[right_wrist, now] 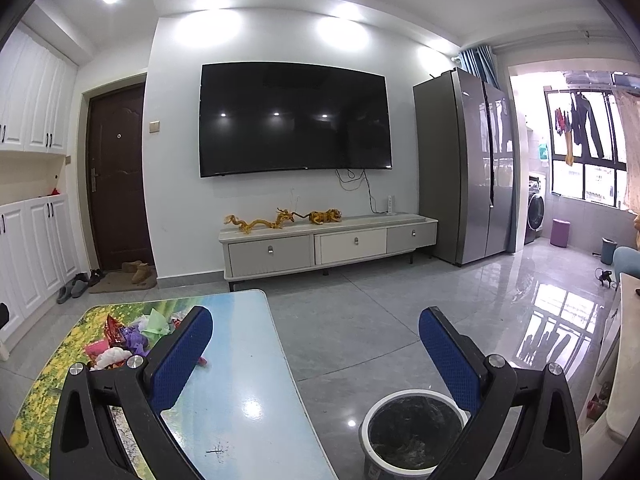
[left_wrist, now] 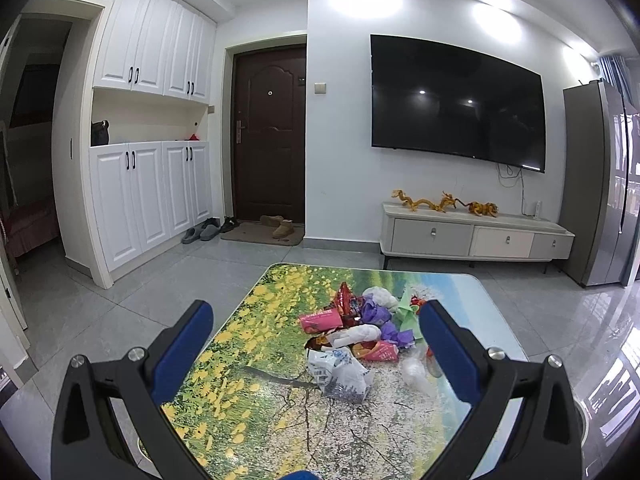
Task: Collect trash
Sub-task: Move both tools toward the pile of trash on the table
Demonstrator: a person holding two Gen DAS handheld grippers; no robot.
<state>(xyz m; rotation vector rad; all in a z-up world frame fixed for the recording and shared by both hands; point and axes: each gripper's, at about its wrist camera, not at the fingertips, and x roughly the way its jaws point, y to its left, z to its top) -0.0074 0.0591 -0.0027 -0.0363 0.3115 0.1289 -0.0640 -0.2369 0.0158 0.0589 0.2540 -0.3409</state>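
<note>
Both tongs, left (left_wrist: 316, 320) & right (right_wrist: 316, 324): black plastic arms, blue textured pads, silver screws.

floral yellow-green table (left_wrist: 248, 364); pink wrapper (left_wrist: 320, 319); purple paper (left_wrist: 376, 314).

The right gripper (right_wrist: 316, 330) hangs with its jaws spread wide and empty, above the floor between the table (right_wrist: 240, 380) with its trash pile (right_wrist: 128, 340) and the bin (right_wrist: 412, 432).
</note>
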